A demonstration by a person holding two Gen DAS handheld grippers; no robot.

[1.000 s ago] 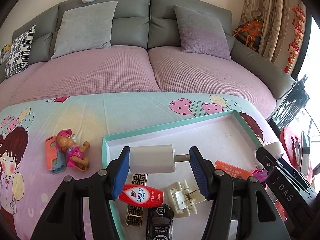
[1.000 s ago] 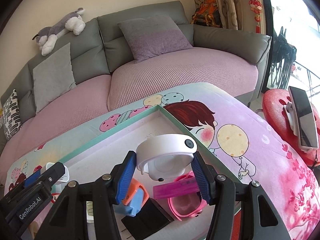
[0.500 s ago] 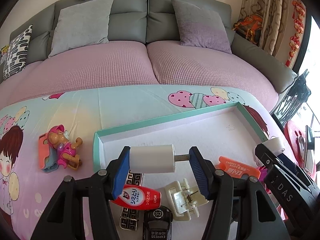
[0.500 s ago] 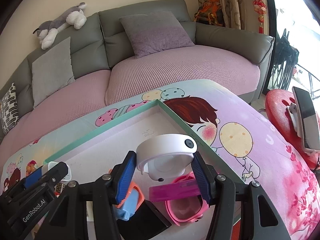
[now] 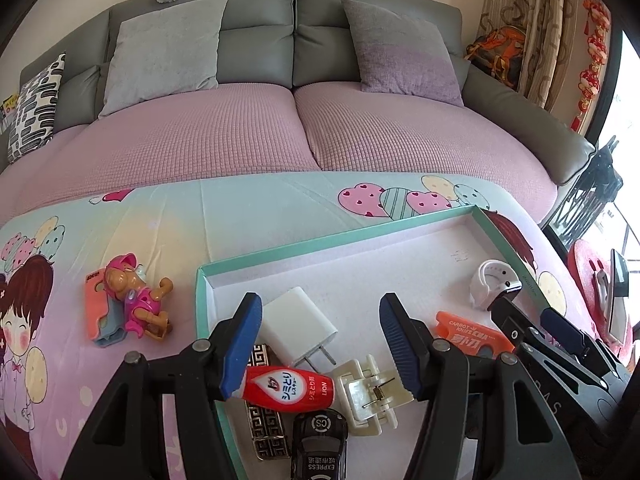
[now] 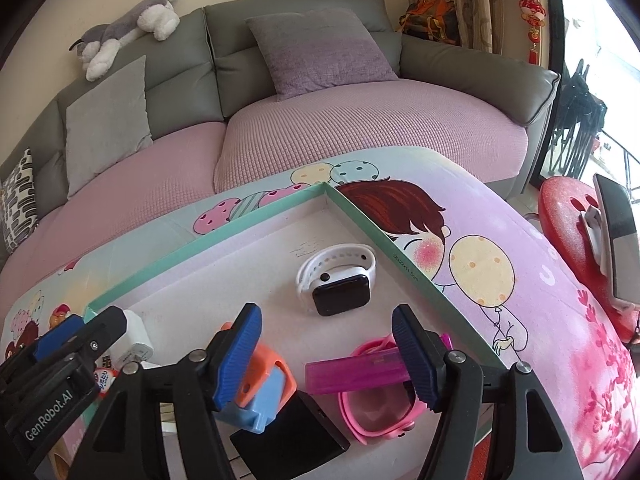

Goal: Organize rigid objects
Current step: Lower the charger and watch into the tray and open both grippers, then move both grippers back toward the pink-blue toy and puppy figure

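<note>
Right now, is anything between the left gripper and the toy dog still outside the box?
Yes. The box's teal wall runs between the left gripper and the toy dog; nothing else blocks it.

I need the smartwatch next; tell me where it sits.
The white smartwatch lies on the floor of the teal-rimmed box, near its far right corner, ahead of the right gripper and beyond the pink goggles.

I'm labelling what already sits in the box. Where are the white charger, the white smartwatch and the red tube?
white charger [image 5: 294, 326], left wrist view, on its flat top face.
white smartwatch [image 6: 341, 294], right wrist view, on its dark screen.
red tube [image 5: 290, 388], left wrist view, on its printed label.
</note>
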